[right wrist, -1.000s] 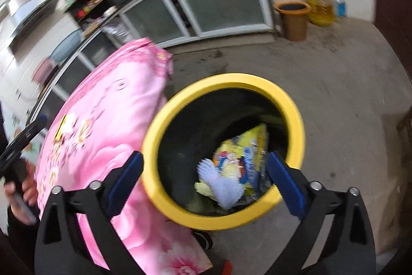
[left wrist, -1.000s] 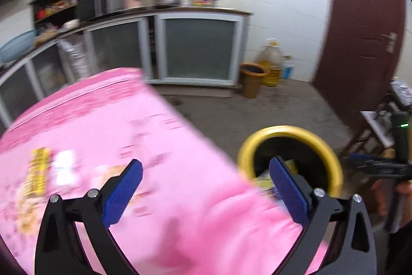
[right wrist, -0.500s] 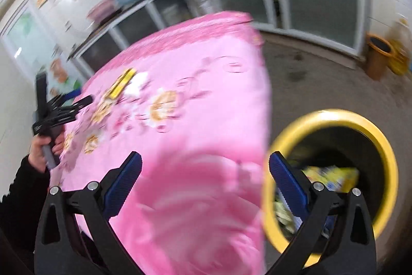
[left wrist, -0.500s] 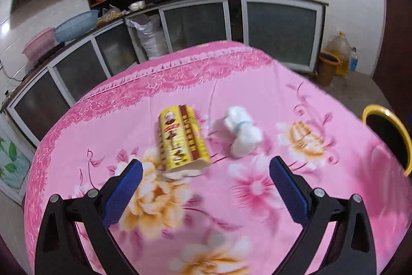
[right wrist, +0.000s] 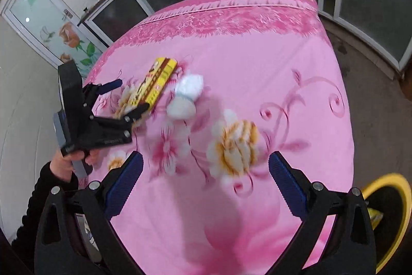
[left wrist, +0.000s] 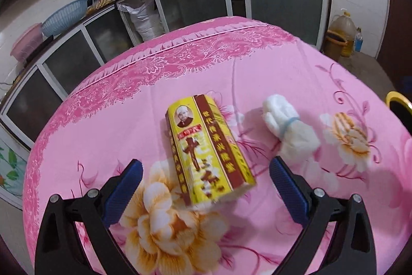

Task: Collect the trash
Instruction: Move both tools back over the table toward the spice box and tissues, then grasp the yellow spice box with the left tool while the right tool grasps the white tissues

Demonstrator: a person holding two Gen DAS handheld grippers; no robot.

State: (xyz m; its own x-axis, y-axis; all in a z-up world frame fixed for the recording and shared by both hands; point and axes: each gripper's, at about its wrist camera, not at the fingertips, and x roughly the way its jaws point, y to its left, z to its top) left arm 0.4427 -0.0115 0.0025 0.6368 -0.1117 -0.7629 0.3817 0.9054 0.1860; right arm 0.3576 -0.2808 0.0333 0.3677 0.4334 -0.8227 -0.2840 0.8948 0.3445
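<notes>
A yellow and red box lies on the pink flowered tablecloth, its near end between my open left gripper's fingers. A white tissue wad tied with a blue band lies just right of the box. In the right wrist view the box and the wad lie mid-table, with the left gripper around the box's near end. My right gripper is open and empty above the table's near part. The yellow-rimmed black bin stands at the lower right, with trash inside.
Kitchen cabinets with glass doors run behind the table. A small orange bin and an oil jug stand on the floor at the far right. The yellow bin's rim shows at the table's right edge.
Both grippers swung from the yellow bin back over the table. The left gripper moved in close to the yellow box, which now lies between its fingers.
</notes>
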